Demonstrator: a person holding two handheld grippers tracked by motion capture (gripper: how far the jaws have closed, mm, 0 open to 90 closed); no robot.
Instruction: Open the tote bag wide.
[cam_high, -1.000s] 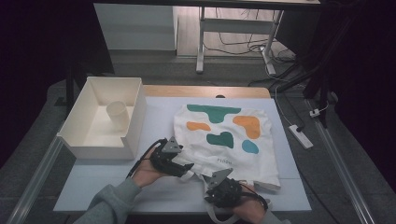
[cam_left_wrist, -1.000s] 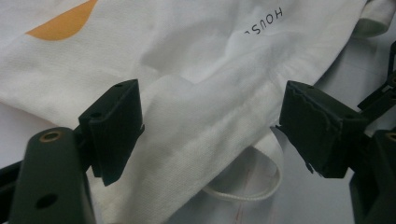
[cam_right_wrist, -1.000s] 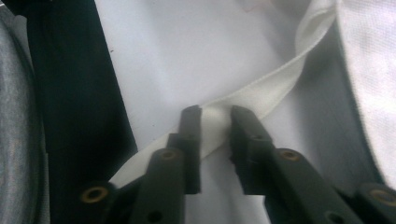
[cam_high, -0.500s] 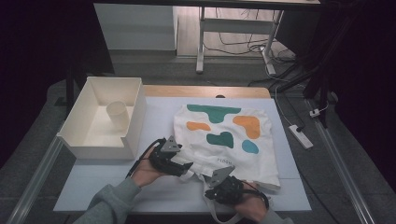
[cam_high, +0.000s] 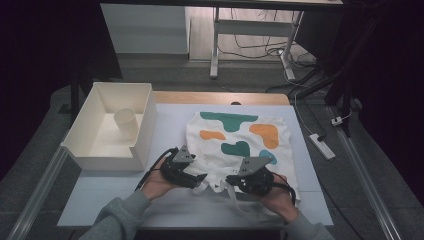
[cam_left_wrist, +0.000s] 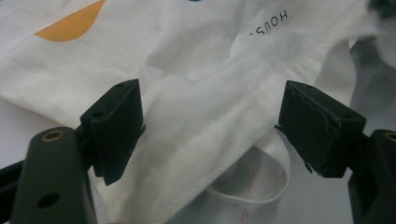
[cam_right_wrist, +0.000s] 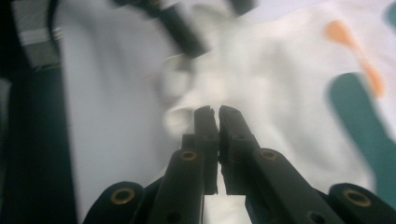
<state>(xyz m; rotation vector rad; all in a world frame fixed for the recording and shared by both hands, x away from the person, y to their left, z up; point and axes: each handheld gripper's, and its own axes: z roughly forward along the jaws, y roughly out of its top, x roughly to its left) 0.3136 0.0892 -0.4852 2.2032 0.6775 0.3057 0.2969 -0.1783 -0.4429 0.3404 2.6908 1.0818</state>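
Box (cam_high: 82, 145), far left of table (cam_high: 175, 212): cup (cam_high: 126, 122) inside, untouched.

My left gripper (cam_left_wrist: 210, 135): jaws wide apart, a fold of the tote bag (cam_high: 240, 145) between them, not pinched.

My right gripper (cam_right_wrist: 218, 114): jaws just closed, pinching the bag's near edge.

Bag: flat mid-table, handles toward me.

Risk: thin cloth slipping from the right pinch when lifted; left closing on the wrong layer.

Left gripper (cam_high: 200, 178) jaws wide apart; right gripper (cam_high: 231, 183) jaws pressed together.
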